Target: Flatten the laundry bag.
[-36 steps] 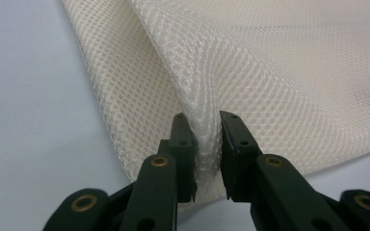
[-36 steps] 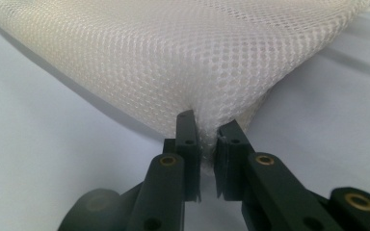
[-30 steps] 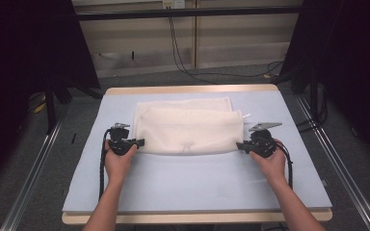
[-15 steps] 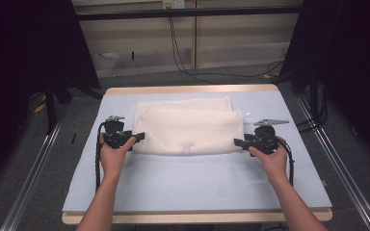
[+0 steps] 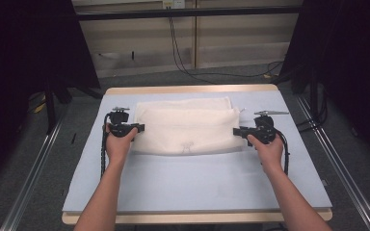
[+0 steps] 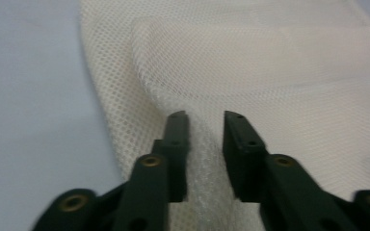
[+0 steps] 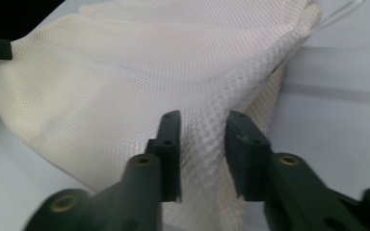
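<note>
Table [image 5: 188, 187]: one mesh cloth [image 5: 185, 127], seemingly pinched by two grippers.

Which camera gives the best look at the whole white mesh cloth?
The high view: the mesh cloth lies folded on the table, all edges visible. The left gripper view and right gripper view show close-up weave bunched between each gripper's jaws.

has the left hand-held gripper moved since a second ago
Yes. The left hand-held gripper has shifted toward the table's far edge, along the left end of the white mesh cloth. Its jaws have just been closing, with cloth between them.
</note>
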### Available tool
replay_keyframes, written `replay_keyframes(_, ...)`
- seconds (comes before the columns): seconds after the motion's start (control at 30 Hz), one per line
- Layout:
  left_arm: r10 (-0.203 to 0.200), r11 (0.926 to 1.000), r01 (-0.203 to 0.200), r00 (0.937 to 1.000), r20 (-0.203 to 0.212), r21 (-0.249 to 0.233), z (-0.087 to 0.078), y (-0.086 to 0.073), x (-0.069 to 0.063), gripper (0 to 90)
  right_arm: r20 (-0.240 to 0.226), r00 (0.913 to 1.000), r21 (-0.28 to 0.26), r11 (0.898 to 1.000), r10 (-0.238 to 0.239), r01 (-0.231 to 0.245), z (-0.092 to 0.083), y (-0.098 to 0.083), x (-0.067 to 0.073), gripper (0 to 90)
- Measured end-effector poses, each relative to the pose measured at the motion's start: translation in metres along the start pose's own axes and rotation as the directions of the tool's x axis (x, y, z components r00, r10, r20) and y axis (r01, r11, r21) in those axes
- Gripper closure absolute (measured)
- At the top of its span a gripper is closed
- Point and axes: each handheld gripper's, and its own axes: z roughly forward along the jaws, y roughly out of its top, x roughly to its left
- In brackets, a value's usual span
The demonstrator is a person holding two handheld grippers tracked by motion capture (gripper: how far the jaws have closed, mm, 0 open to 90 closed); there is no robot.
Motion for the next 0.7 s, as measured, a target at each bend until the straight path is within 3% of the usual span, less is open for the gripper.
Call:
replay_keyframes(0.17, -0.011, 0.9999, 0.012, 0.9988, 0.048, -0.009, -0.014, -0.010, -0.002, 83.2, -0.014, 0.9980, -0.003, 0.998, -0.062, 0.062, -0.011, -0.004, 0.003, 79.0)
replay_keyframes(0.27, -0.014, 0.9988, 0.017, 0.9968, 0.078, -0.045, -0.022, -0.018, -0.005, 83.9, 0.001, 0.9933, -0.026, 0.993, -0.115, 0.115, -0.019, -0.012, 0.011, 79.1)
replay_keyframes(0.43, 0.010, 0.9975, -0.003, 0.9950, 0.099, -0.071, -0.036, -0.037, -0.012, 85.4, 0.022, 0.9757, 0.026, 0.976, -0.218, 0.218, -0.024, -0.032, 0.021, 79.4)
replay_keyframes(0.53, 0.029, 0.9977, -0.022, 0.9931, 0.113, -0.063, -0.044, -0.048, -0.013, 86.0, 0.024, 0.9724, 0.048, 0.972, -0.232, 0.231, -0.027, -0.043, 0.024, 79.5)
replay_keyframes(0.7, 0.027, 0.9995, -0.024, 0.9884, 0.150, -0.022, -0.052, -0.069, -0.014, 86.3, 0.028, 0.9703, 0.068, 0.969, -0.240, 0.238, -0.029, -0.058, 0.026, 79.4)
